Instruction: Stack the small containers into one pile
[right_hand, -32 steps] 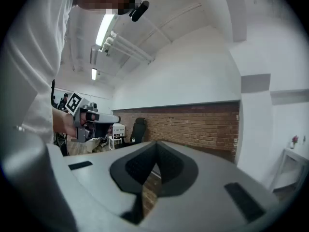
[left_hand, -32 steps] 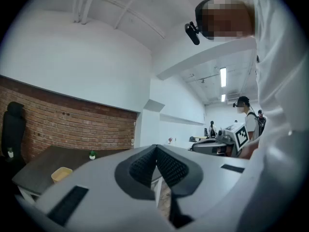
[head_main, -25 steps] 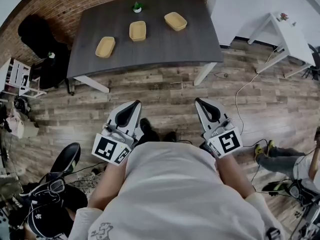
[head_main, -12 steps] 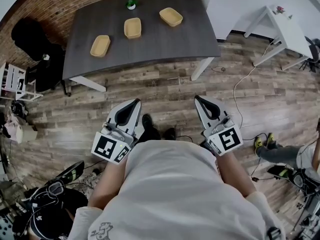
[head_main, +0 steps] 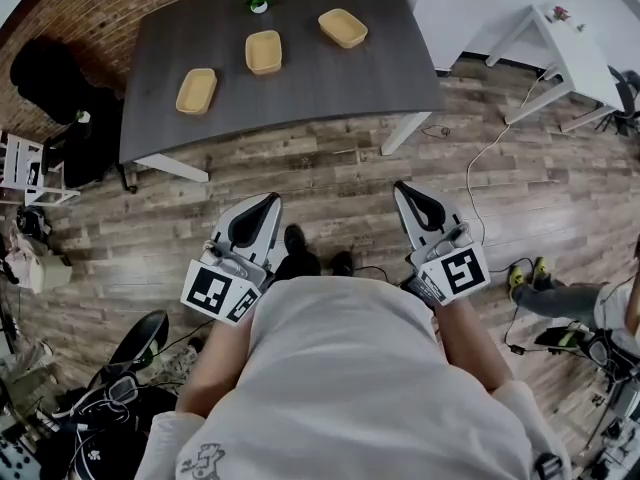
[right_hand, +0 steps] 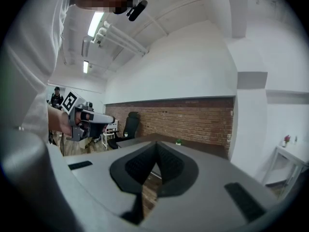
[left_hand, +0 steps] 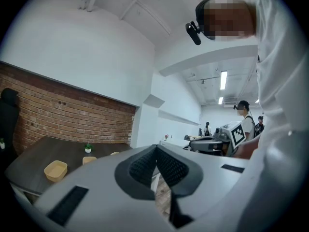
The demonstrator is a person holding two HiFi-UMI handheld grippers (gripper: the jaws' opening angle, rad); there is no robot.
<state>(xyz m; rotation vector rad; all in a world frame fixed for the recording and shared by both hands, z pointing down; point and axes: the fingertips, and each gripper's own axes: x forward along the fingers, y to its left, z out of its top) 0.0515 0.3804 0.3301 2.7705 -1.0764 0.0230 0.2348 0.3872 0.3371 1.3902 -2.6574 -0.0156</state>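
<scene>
Head view, left to right: a black chair sits by the brick wall, off the left end of the dark counter. On the counter your three containers lie apart in a slanting row, none stacked. The left container is nearest you, the middle container is farther back, and the right container is farthest back. A small plant stands near the back edge, just behind the middle container. All of this is well apart from you, with wooden floor between.

You hold both tongs close to your body over the floor, pointing toward the counter. Your left tongs are pressed together. The left gripper view shows their pads meeting with nothing between them, and containers and the plant far off on the counter at that view's left. Your right tongs are pressed together too and are empty. The right gripper view shows their pads touching, with the counter beyond them.

Farther right a white table stands by the wall, and a person shows at the frame's right edge.
</scene>
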